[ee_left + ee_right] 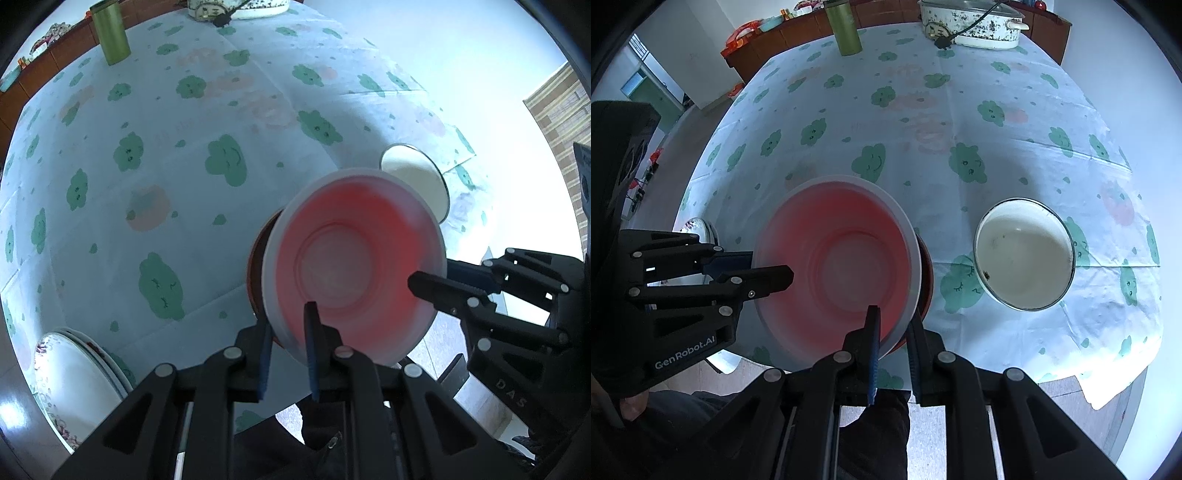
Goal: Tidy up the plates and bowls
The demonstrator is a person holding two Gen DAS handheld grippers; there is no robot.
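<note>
A pink bowl with a white rim [351, 266] [838, 266] is held tilted above the table's near edge, nested in a dark red-brown bowl [255, 269] [925, 273] behind it. My left gripper [288, 325] is shut on the near left rim of the bowls. My right gripper [892, 325] is shut on their right rim; it shows in the left wrist view [428, 291] too. A white enamel bowl with a dark rim [1025, 253] [415, 177] sits on the table to the right. A floral white plate [70, 373] [696, 227] lies at the left edge.
The table has a pale cloth with green cloud prints [923, 129]. A green cylinder tin [844, 31] [109, 31] and a white speckled electric pot with a black cord [975, 24] stand at the far end. A brown cabinet [768, 44] is behind.
</note>
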